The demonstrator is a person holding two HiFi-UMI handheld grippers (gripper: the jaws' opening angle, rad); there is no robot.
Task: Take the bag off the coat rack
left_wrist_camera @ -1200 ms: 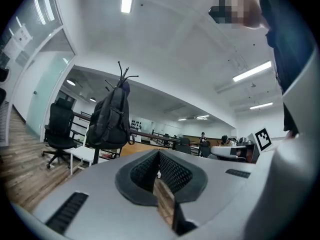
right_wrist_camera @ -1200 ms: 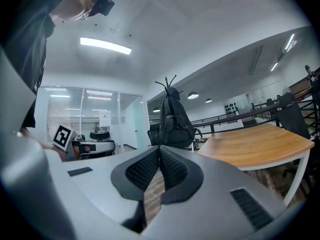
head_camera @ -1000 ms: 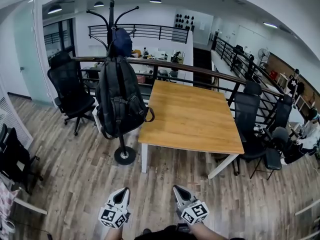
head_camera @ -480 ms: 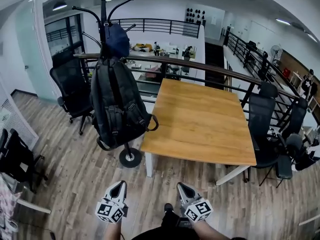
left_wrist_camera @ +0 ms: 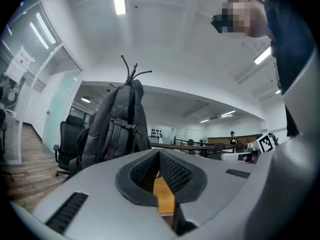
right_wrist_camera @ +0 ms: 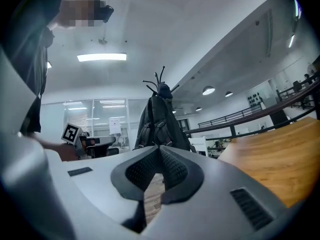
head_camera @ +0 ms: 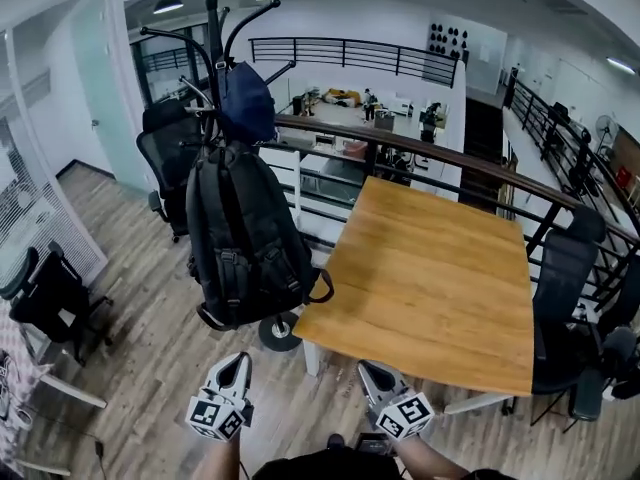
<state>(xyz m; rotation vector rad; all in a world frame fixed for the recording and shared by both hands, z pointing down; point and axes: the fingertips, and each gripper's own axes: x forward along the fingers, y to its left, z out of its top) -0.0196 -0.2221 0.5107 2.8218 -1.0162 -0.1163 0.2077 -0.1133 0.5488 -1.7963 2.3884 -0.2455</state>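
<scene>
Left gripper (head_camera: pixel 237 360), right gripper (head_camera: pixel 371 370) side by side, jaws together, empty, apparently pointing level; forearms mostly cropped.

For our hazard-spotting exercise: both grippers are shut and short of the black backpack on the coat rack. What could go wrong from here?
1. The coat rack is a thin pole on a small round base; tugging the backpack sideways might tip it toward the table.
2. A dark blue item hangs above it and may get knocked off.
3. The left gripper and right gripper are shut; unopened, they would only shove the backpack.
</scene>
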